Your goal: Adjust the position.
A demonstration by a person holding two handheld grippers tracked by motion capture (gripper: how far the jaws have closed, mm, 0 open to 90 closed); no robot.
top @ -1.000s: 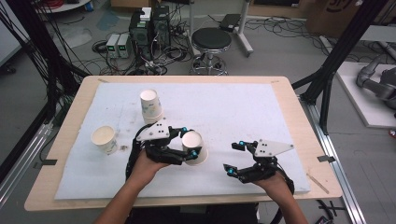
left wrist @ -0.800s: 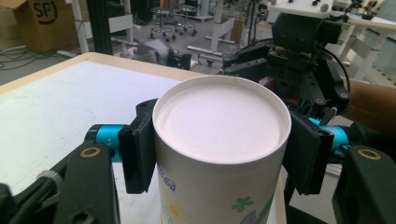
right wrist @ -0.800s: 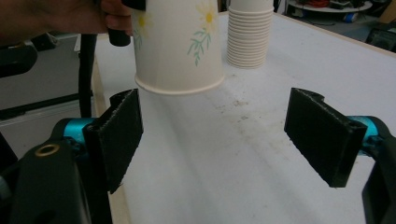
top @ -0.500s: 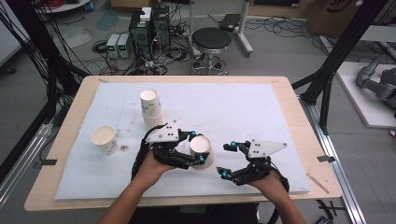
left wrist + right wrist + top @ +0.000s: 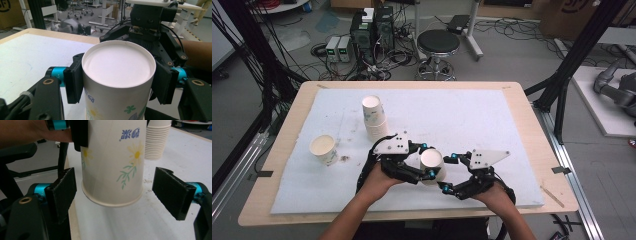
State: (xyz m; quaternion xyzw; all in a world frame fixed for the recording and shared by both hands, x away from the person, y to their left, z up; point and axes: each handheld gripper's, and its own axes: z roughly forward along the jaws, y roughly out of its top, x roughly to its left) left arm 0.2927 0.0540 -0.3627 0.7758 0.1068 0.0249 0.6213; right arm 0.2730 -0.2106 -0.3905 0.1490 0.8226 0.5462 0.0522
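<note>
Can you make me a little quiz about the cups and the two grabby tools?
1. True or false: the left gripper is shut on an upside-down paper cup.
2. How do the jaws of the right gripper stand? A) squeezing the cup B) open, one on each side of the cup's rim end C) shut on nothing
3. Fill in: besides the held cup, the white mat bears a stack of cups and one ____ cup to the left.

Key:
1. True; the cup's flat bottom faces up, its rim down.
2. B; neither pad touches the cup.
3. single.
</note>
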